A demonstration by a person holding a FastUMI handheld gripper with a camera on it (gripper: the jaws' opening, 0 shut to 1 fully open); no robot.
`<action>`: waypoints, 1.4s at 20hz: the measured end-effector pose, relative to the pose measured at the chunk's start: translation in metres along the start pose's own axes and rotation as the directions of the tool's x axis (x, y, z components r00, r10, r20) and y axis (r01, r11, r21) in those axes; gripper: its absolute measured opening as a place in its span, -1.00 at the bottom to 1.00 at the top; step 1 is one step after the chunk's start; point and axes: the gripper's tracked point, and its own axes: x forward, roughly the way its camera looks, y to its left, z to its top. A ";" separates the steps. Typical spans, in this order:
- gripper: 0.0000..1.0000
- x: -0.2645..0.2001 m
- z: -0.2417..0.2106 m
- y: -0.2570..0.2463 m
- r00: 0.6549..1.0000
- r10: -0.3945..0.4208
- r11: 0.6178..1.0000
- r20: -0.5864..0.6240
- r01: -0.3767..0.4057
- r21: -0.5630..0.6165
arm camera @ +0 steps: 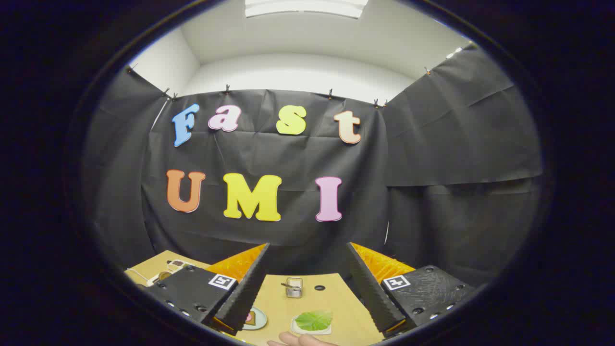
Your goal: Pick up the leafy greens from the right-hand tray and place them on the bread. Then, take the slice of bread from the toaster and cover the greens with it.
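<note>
My gripper (307, 254) is held high above the table, open, with nothing between its fingers. Far below, between the fingers, a green leaf (313, 320) lies on a small white tray (299, 330). To its left, partly hidden by the left finger, a round plate (260, 320) holds what looks like a piece of bread. Beyond both, near the table's far edge, stands a small metal toaster (293, 287) with a slice in its slot.
The wooden table (336, 298) has a small dark hole (319, 288) right of the toaster. A person's fingers (300, 340) show at the near edge, just in front of the leaf tray. Small items (168, 271) lie at the table's far left corner.
</note>
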 end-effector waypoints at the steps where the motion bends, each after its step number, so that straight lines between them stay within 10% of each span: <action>1: 0.90 0.002 -0.002 0.001 1.000 0.008 1.000 -0.003 -0.008 -0.001; 18: 0.90 0.083 -0.111 -0.069 0.985 0.040 0.999 -0.168 -0.044 -0.023; 28: 0.91 0.170 -0.296 -0.100 0.861 0.078 0.995 -0.503 -0.102 -0.020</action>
